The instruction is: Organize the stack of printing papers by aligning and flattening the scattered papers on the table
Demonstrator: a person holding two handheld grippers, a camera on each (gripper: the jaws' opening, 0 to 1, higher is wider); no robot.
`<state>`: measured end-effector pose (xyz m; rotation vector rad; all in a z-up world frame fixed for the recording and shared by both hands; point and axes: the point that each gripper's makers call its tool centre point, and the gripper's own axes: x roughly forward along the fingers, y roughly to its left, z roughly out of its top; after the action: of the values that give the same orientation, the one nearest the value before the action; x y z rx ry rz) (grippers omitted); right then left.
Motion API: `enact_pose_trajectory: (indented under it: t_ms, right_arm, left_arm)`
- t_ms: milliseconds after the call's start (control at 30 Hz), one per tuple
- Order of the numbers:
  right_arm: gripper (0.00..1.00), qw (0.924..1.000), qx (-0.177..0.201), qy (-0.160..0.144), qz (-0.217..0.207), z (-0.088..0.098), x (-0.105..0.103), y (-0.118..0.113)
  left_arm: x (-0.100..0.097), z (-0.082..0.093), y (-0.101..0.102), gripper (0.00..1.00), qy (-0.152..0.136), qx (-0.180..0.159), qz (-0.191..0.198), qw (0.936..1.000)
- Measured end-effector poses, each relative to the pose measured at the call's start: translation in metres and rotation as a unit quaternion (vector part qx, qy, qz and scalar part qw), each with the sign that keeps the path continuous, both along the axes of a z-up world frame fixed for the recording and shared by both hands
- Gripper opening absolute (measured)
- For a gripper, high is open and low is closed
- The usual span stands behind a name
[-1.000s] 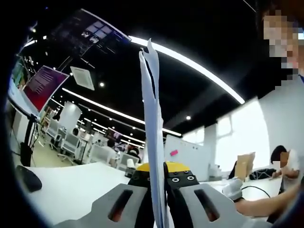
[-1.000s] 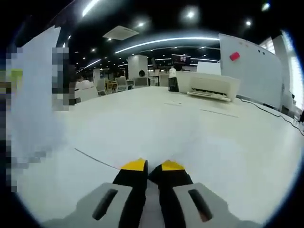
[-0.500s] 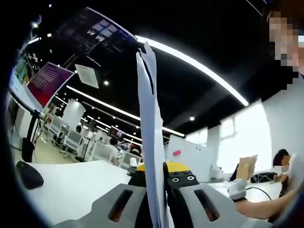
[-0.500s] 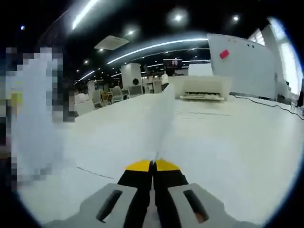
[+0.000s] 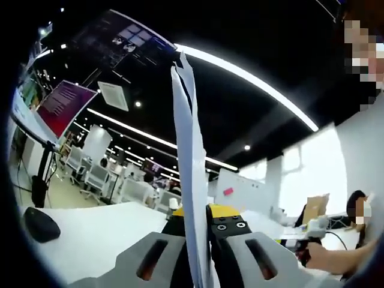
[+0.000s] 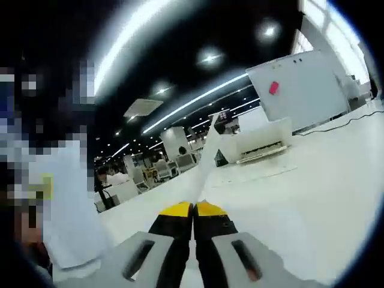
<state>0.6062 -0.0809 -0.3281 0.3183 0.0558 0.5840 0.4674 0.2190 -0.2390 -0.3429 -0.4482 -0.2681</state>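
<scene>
Printing papers, a thin sheaf seen edge-on, rise upright between the jaws of the left gripper, which are pressed onto the lower edge of the sheets; the upper edges fan slightly apart, so the sheets are not yet flush. In the right gripper view, the right gripper has its yellow-tipped jaws pressed together on a sheet edge that stands up thin and narrow ahead of them, above the white table. The sheaf is thus held off the table, pinched at two places. Risks, as judged from this pose: uneven pull between the two grips could crease or tear the sheets; the splayed top sheets, being only lightly trapped, could slide out and fall if either grip loosens; lowering the sheaf at a tilt would strike one corner first, buckling the edge rather than squaring it. A printer stands far back on the table and a dark mouse lies at the left of the left gripper view; both are well apart from the papers.
</scene>
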Motion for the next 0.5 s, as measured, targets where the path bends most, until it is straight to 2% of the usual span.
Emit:
enact_pose_trajectory:
  t_ms: [67, 100, 233, 267, 433, 500]
  right_arm:
    - [0.0, 0.9997, -0.018, -0.016, 0.004, 0.005, -0.004, 0.005]
    - [0.0, 0.9986, -0.044, -0.029, 0.001, 0.009, -0.006, 0.006]
    - [0.0, 0.9885, -0.127, -0.083, -0.007, 0.029, -0.018, 0.015]
    - [0.0, 0.986, -0.138, -0.092, -0.008, 0.033, -0.009, 0.012]
    - [0.0, 0.9828, -0.142, -0.118, 0.008, 0.057, -0.027, 0.022]
    - [0.0, 0.9833, -0.135, -0.121, 0.014, 0.064, -0.026, 0.021]
  left_arm:
    - [0.0, 0.001, -0.001, 0.06, 0.0, 0.001, -0.001, 1.0]
    - [0.0, 0.001, -0.001, 0.06, 0.0, 0.002, -0.001, 1.0]
    - [0.0, 0.001, 0.0, 0.06, 0.001, 0.002, 0.0, 1.0]
    - [0.0, 0.001, 0.0, 0.06, 0.001, 0.002, 0.0, 1.0]
    - [0.0, 0.0, 0.001, 0.06, 0.002, 0.002, 0.001, 1.0]
    - [-0.001, 0.0, 0.001, 0.06, 0.002, 0.002, 0.001, 1.0]
